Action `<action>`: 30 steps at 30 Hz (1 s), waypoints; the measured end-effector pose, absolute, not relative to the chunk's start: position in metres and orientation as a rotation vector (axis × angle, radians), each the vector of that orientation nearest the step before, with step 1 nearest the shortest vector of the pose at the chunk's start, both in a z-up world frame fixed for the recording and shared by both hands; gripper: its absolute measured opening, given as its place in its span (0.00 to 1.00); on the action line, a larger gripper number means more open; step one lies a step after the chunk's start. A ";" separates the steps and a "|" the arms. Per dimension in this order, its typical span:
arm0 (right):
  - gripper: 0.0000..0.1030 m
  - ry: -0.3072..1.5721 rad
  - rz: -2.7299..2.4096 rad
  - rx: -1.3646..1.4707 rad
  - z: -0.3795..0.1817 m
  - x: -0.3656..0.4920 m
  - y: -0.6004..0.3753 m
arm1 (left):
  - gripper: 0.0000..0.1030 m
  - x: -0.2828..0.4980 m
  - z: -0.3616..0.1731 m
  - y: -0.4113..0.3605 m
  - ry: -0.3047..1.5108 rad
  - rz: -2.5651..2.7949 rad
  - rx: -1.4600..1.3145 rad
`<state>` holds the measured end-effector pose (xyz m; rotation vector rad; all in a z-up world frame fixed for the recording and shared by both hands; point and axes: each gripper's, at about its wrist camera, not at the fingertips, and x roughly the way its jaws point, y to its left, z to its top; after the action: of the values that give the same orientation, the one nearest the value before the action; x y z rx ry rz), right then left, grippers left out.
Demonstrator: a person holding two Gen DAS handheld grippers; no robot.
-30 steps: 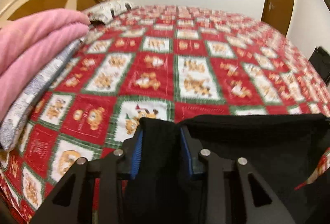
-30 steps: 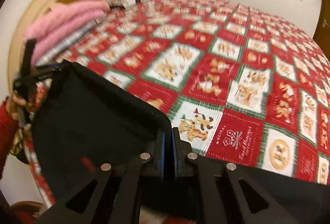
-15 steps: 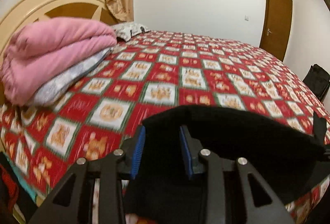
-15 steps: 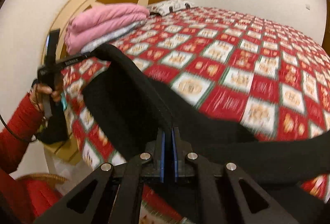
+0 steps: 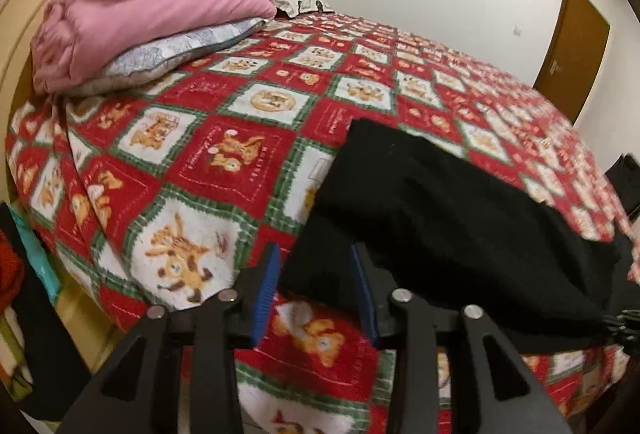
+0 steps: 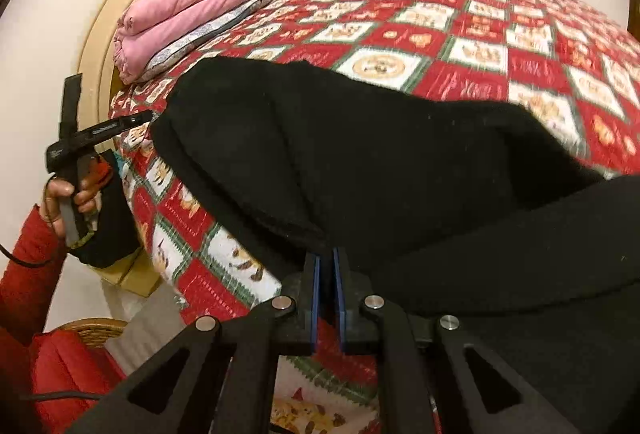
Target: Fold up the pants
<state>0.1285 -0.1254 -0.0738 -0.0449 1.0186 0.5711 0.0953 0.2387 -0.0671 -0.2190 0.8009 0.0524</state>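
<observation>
Both grippers changed: left gripper [image 5: 314, 290] jaws now spread, released black pants [image 5: 440, 210]; right gripper [image 6: 326, 290] jaws nearly closed, possibly still pinching the hem. Pants dropped onto bed [image 5: 224, 138] edge, folded over. Probably fold placed; smoothing next.

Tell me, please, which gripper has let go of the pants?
The left gripper: its jaws stand wide apart, with the pants only lying between them. The right gripper is nearly closed at the fabric's edge.
</observation>
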 end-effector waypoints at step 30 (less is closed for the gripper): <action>0.07 0.950 0.579 0.052 -0.051 0.116 -0.139 | 0.12 0.099 -0.043 0.219 0.725 -0.025 -0.472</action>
<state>0.1160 -0.1390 -0.0510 0.0522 0.9496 0.5788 0.0992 0.2186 -0.0427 -0.4717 0.7246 -0.0247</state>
